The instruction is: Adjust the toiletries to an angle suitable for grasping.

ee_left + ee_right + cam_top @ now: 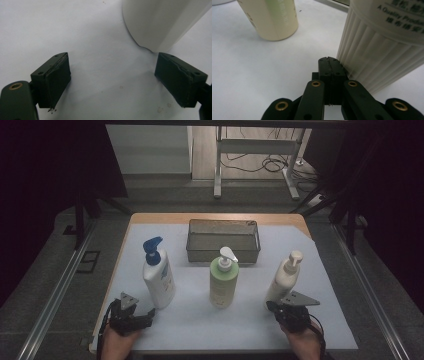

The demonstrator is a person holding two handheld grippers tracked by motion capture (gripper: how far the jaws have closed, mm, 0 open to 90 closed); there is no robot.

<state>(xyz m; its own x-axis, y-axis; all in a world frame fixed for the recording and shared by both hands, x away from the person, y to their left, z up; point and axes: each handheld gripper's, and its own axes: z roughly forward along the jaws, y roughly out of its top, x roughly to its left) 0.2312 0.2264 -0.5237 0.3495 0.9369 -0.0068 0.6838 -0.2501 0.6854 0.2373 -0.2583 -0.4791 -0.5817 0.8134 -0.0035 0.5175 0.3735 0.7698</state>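
The bench (320, 320), under a white sheet, fills the middle of the high view. A grey mesh basket (223, 241) sits at its upper centre. Below it stand three pump bottles: a white bottle with blue pump (158, 275) at left, a green bottle (223, 279) in the centre, a cream ribbed bottle (286, 276) at right. At lower left, the left hand-held gripper (150, 312) rests with jaws wide, empty, near the blue-pump bottle. At lower right, the right hand-held gripper (270, 305) has its jaws pressed together, just beside the ribbed bottle's base.
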